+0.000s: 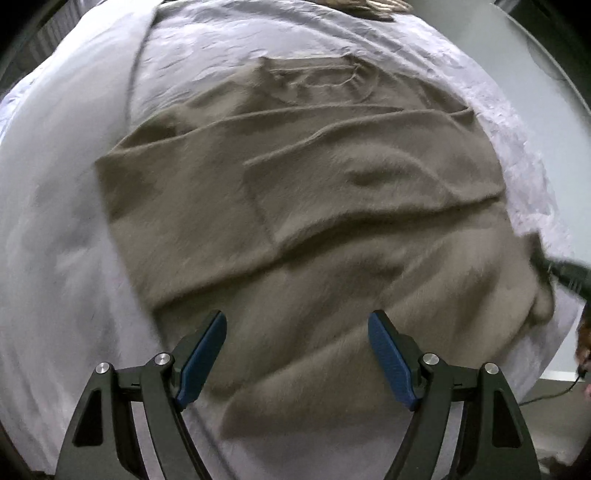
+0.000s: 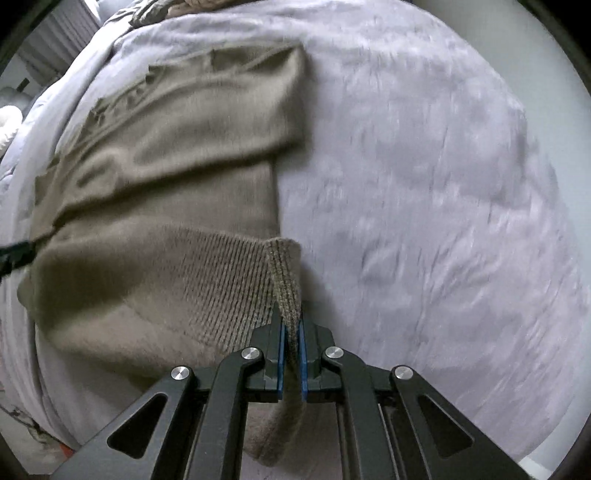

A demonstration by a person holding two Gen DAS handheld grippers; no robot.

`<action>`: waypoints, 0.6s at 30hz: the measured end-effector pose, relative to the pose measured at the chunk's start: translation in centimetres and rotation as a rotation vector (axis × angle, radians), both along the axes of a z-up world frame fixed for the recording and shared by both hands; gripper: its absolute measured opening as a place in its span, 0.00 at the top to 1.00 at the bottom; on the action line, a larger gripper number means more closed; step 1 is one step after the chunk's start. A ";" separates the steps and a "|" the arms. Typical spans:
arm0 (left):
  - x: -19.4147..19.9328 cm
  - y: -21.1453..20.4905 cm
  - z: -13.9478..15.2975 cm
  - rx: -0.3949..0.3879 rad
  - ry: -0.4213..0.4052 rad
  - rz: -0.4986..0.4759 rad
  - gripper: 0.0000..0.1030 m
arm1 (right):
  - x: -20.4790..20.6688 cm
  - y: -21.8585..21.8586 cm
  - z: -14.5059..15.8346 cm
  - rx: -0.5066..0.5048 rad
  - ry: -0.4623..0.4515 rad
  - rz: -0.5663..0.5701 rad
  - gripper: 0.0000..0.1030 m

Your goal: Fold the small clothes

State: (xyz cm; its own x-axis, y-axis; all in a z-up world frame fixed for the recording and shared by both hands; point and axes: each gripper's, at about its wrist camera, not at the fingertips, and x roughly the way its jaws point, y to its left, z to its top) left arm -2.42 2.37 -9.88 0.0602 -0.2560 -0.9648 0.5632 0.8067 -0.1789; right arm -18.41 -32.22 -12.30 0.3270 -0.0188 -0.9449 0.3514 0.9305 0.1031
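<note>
Right gripper (image 2: pixel 291 317) downward, pinching sweater hem (image 2: pixel 284 273).

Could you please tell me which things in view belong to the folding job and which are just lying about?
Job: brown sweater; right claw shut on its ribbed hem; left claw open above it.
Lying about: grey bedspread; bundled fabric at the far edge.

Motion blur softens the grey bedspread (image 2: pixel 443 184) and the taupe sweater (image 1: pixel 314 221). The sweater's ribbed hem (image 2: pixel 284 273) disappears between the right gripper (image 2: pixel 291 325) pads, its lower edge hidden behind them.
</note>
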 end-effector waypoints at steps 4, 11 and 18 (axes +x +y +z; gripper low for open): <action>-0.5 -2.6 -1.7 -0.036 0.069 -0.086 0.23 | -1.6 0.4 -0.4 0.021 -0.024 -0.020 0.94; -7.4 -3.3 -3.4 -0.026 0.127 -0.211 0.23 | -3.9 0.9 -1.1 0.077 -0.038 -0.046 0.94; -5.7 -3.3 -0.9 -0.137 0.187 -0.138 0.23 | -3.7 0.8 -2.1 0.103 -0.034 -0.061 0.93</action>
State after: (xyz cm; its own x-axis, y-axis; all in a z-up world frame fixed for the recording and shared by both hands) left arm -8.14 -0.91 -10.73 -0.1603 -0.3781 -0.9118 0.6127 0.6861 -0.3922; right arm -22.09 -31.42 -14.39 0.3597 0.0565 -0.9314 0.4021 0.8914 0.2093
